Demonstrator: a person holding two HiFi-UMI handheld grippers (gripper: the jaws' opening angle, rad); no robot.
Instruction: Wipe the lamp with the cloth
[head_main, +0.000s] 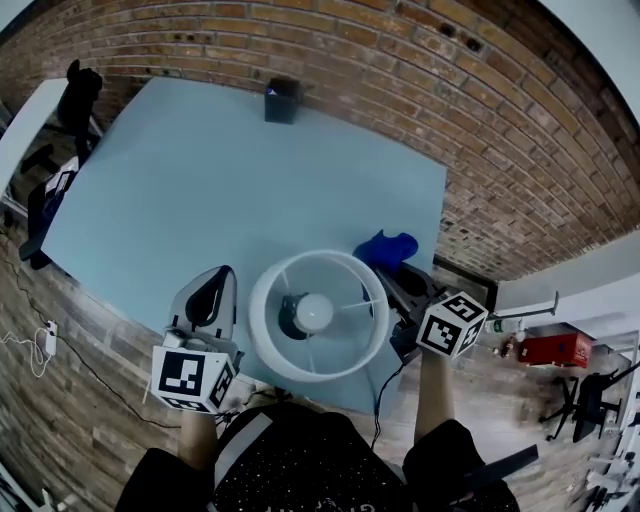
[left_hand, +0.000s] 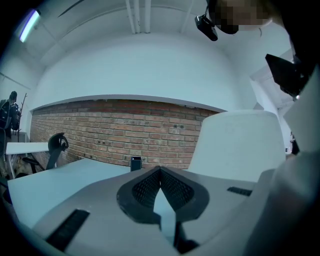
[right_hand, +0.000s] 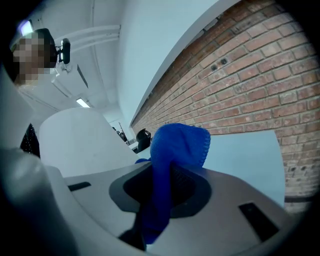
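Observation:
A white lamp (head_main: 318, 314) with a round shade stands near the front edge of the pale blue table (head_main: 230, 190); its bulb shows inside the shade. Its shade fills the right of the left gripper view as a white wall (left_hand: 235, 145) and the left of the right gripper view (right_hand: 80, 140). My right gripper (head_main: 393, 270) is shut on a blue cloth (head_main: 385, 248) just right of the shade; the cloth bunches out past the jaws (right_hand: 177, 147). My left gripper (head_main: 210, 290) sits left of the shade, shut with nothing between its jaws (left_hand: 160, 172).
A small black box (head_main: 281, 100) stands at the table's far edge by the brick wall (head_main: 420, 80). A black chair (head_main: 78, 95) is at the far left. A cable (head_main: 30, 345) lies on the floor at left. A red case (head_main: 553, 350) sits at right.

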